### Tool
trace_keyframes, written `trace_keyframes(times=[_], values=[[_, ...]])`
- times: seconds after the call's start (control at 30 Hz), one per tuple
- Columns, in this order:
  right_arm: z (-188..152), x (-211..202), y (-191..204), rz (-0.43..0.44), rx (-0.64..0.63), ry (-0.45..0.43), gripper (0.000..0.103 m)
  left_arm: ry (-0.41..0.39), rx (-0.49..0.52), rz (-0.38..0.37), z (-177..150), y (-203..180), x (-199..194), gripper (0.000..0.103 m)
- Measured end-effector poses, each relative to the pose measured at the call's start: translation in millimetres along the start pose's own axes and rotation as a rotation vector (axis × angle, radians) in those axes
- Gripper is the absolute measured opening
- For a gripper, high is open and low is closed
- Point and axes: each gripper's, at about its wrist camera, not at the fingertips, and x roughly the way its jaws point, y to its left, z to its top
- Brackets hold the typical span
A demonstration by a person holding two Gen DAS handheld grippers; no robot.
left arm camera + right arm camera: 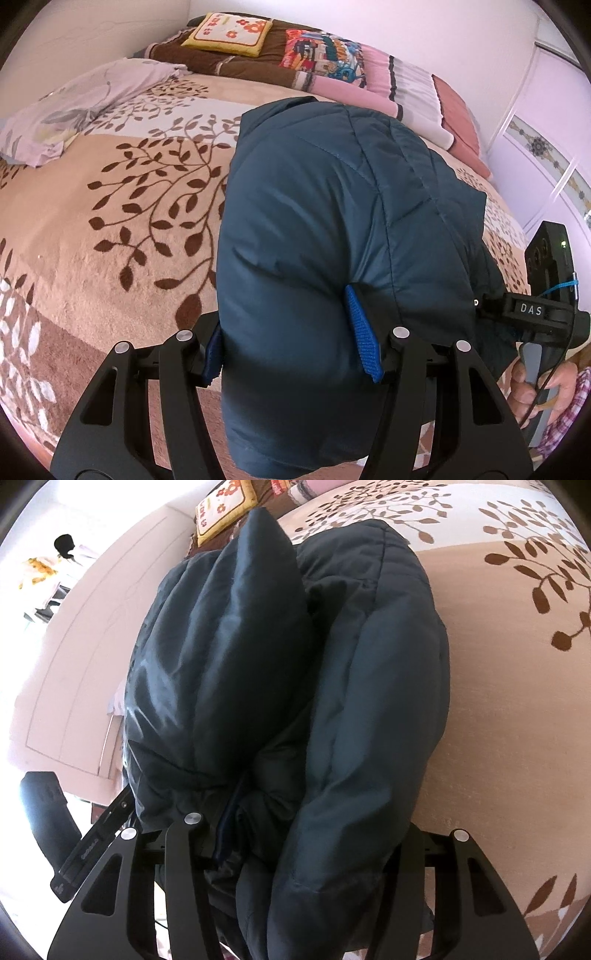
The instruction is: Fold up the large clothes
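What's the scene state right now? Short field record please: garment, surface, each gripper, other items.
garment: dark blue padded jacket, bunched into a thick bundle, on the bed
surface: bed blanket, beige with brown leaf print
left gripper: clamped on the jacket's near edge, blue pads pressing the fabric
right gripper: jacket folds fill the space between its fingers; fingertips hidden
other items: yellow cushion, lilac pillow, pink folded bedding

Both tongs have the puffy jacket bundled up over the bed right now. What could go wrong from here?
1. The dark blue jacket is slick and puffy; the left tongs pinch only a thick fold between blue pads, so it may slip out.
2. In the right wrist view, bunched layers bury the right tongs, so the folds could spring apart on release.
3. The jacket could land crooked on the leaf-print blanket.
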Motion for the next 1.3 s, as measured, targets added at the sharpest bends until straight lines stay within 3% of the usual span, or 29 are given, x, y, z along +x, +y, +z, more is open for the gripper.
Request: trace_keyframes(times=[0.37, 0.7, 0.9, 1.3], values=[[-9.9, -3.2, 15.6, -0.051, 0.037, -0.023, 0.057, 0.005, -0.002, 0.013, -2.4, -1.2, -0.2, 0.06], [-6.6, -18.3, 21.2, -0.112, 0.072, -0.015, 0.064, 0.004, 0.011, 0.071, -3.7, -3.7, -5.4, 0.066], [-2.8, -32.7, 22.4, -0.102, 0.082, -0.018, 0.069, -0.013, 0.036, 0.116, -2.1, -6.3, -15.7, 0.066], [-15.8, -69.8, 29.6, -0.102, 0.064, -0.074, 0.073, -0.059, 0.057, 0.126, -0.2, -13.5, -53.4, 0.067]])
